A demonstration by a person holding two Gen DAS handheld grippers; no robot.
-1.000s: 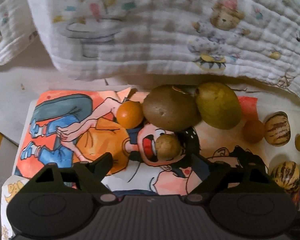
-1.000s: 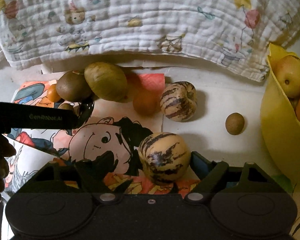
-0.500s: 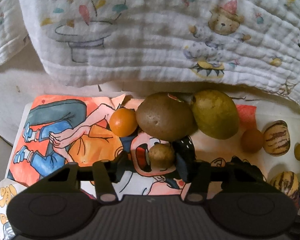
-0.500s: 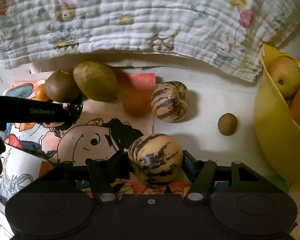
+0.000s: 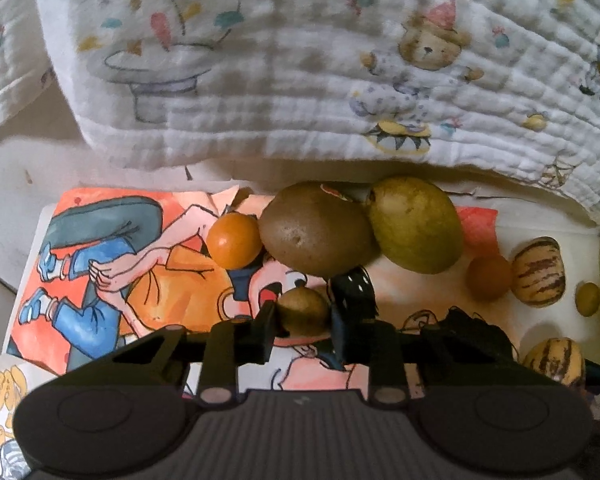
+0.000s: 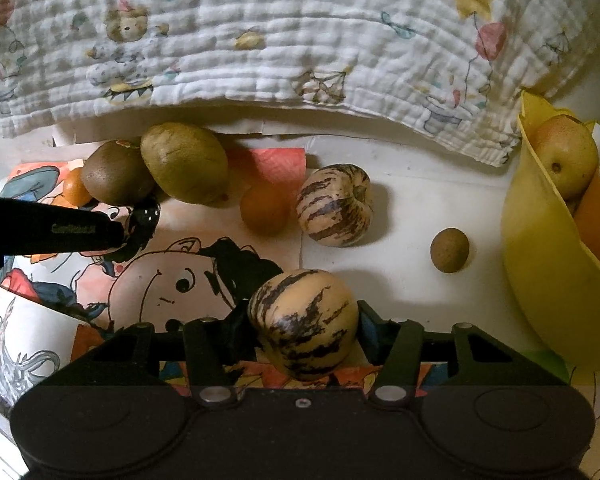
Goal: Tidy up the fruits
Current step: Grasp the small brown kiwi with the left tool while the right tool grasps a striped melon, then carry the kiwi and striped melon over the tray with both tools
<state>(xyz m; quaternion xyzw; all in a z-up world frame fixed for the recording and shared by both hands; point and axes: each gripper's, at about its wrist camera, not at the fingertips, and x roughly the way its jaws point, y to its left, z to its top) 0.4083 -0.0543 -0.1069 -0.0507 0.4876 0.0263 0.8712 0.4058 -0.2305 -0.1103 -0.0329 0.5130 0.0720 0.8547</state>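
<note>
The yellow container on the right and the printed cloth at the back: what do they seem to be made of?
Yellow container: probably smooth plastic, with a thin rim, one even colour and a slight sheen. Printed cloth: soft woven fabric, perhaps cotton muslin, matte, with a crinkled grid texture, a stitched hem and cartoon bear prints.

Small brown fruit [image 5: 303, 311] clamped between left jaws, striped melon [image 6: 304, 323] held in right jaws, second striped melon [image 6: 334, 205], orange fruit [image 6: 265, 208] alongside on bench
</note>
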